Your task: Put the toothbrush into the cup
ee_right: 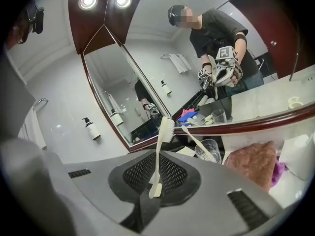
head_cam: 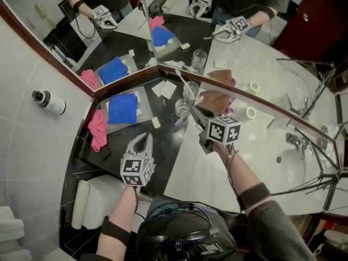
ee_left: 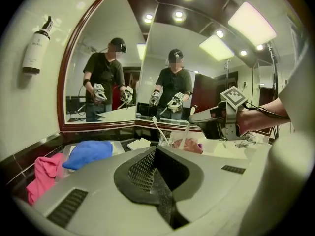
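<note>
Over the tabletop [head_cam: 217,173] | right tongs [ee_right: 155,188] clamped on toothbrush [ee_right: 162,136], near cup [ee_right: 210,150] holding another brush [ee_right: 194,137] | left tongs [head_cam: 142,143] together, empty, near blue cloth [head_cam: 122,107]

Grey L gripper [head_cam: 144,137] & R gripper [head_cam: 195,111], b/w marker cubes [head_cam: 224,129], black wristbands [head_cam: 253,196], dark sleeve [head_cam: 284,231], thin cable [head_cam: 231,165] by R wrist

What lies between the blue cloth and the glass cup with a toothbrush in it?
Flat white packets lie on the dark counter between the blue cloth and the glass cup, clearest in the head view.
</note>
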